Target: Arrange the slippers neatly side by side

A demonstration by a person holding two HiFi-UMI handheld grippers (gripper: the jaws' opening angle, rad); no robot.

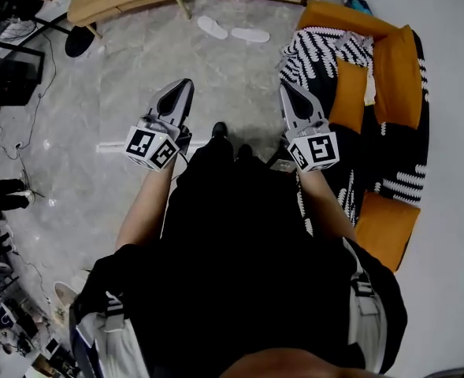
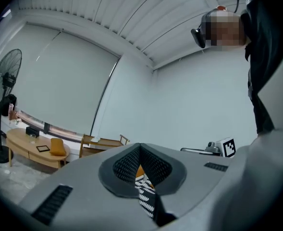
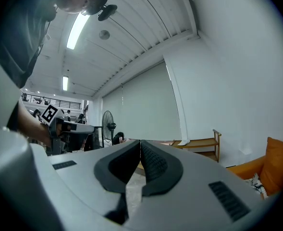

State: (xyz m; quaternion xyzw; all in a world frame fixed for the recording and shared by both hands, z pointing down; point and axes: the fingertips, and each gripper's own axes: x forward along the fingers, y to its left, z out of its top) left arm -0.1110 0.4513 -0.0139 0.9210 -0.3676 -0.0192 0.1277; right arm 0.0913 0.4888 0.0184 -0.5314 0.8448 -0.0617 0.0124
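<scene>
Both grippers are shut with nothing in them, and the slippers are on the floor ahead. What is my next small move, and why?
Probably step forward toward the slippers. The left slipper and right slipper lie at an angle to each other on the floor, well beyond the left gripper and right gripper, which are both shut, empty and held level, so neither seems within reach yet.
</scene>
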